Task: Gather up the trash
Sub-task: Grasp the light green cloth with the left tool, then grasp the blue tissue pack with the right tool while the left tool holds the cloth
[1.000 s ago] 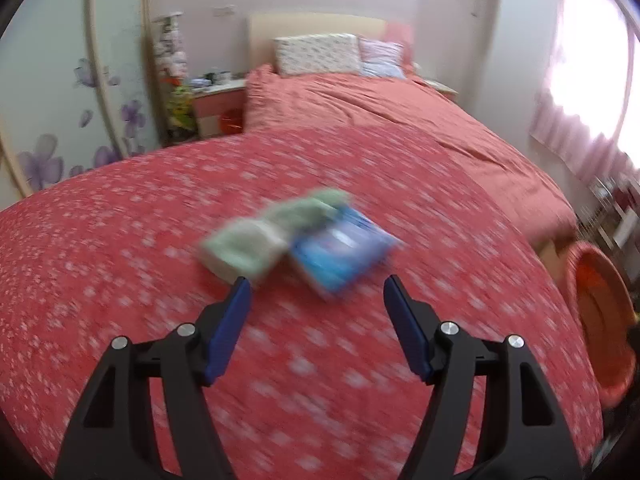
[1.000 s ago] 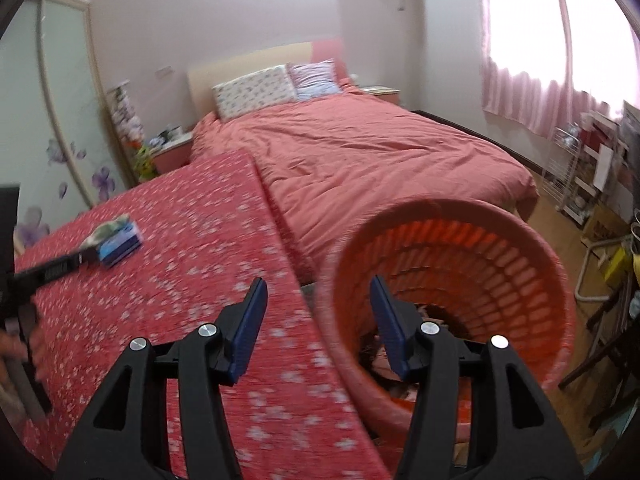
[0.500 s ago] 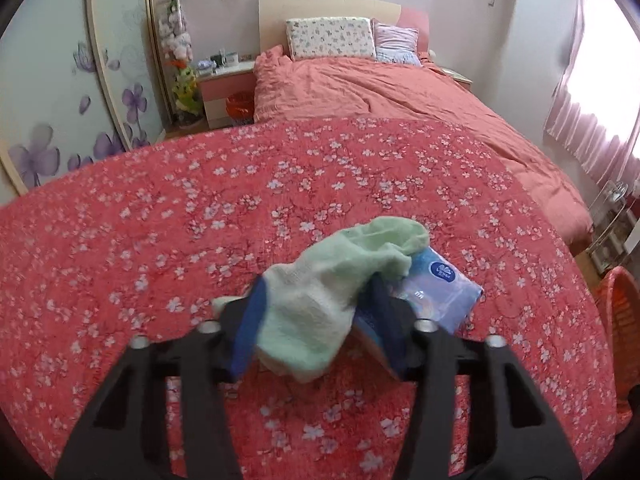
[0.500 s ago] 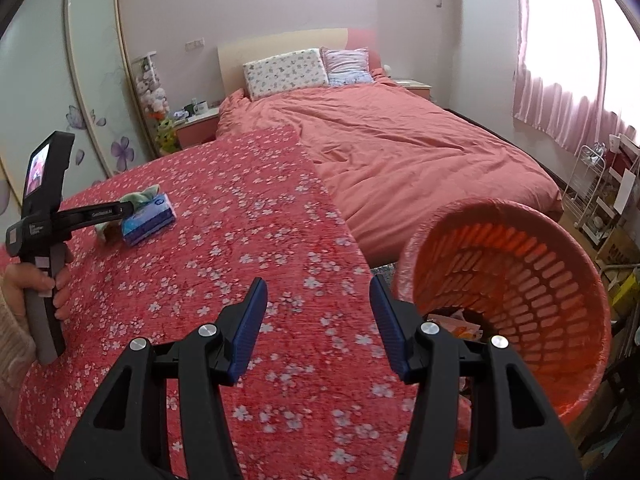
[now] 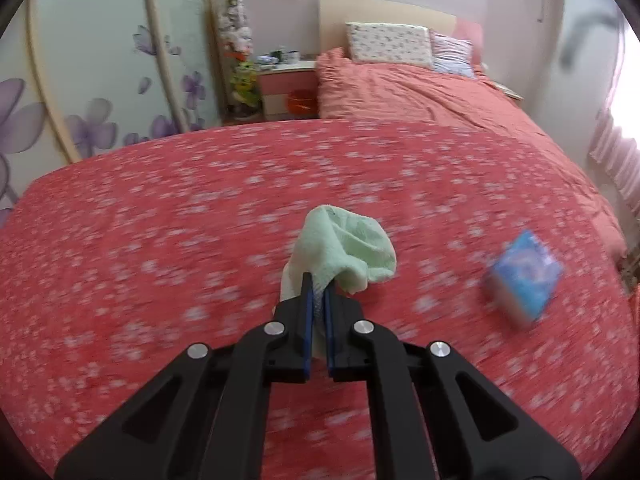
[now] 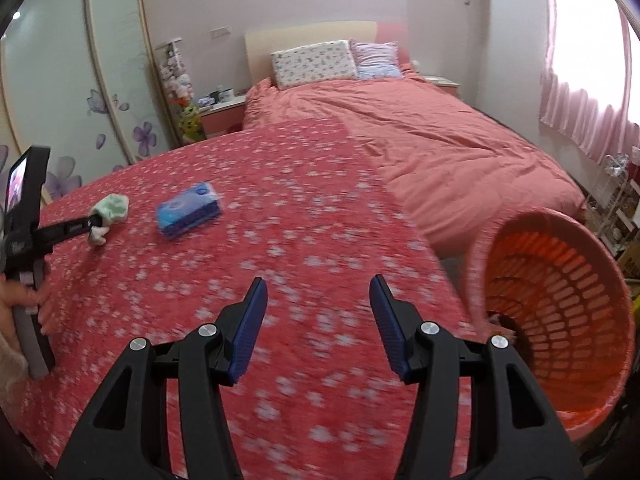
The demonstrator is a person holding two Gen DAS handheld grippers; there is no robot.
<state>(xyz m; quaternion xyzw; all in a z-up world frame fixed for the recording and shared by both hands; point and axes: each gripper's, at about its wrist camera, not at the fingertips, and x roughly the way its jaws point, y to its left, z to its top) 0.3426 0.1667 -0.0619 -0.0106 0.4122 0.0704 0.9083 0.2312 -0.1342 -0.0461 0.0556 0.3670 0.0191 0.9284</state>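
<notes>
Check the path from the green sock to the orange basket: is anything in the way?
One thing is: the blue tissue pack lies on the floral bedspread between the green sock, clamped in the left hand-held gripper, and the orange basket. Lifting over it should clear.

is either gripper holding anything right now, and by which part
The left gripper is shut on the green cloth, pinching its lower bunched end. The right gripper is open and holds nothing.

Fuzzy terry cloth sock (image 5: 352, 248); glossy plastic tissue pack (image 6: 188, 210); matt woven floral bedspread (image 5: 160, 240); orange perforated plastic basket (image 6: 560, 292).
</notes>
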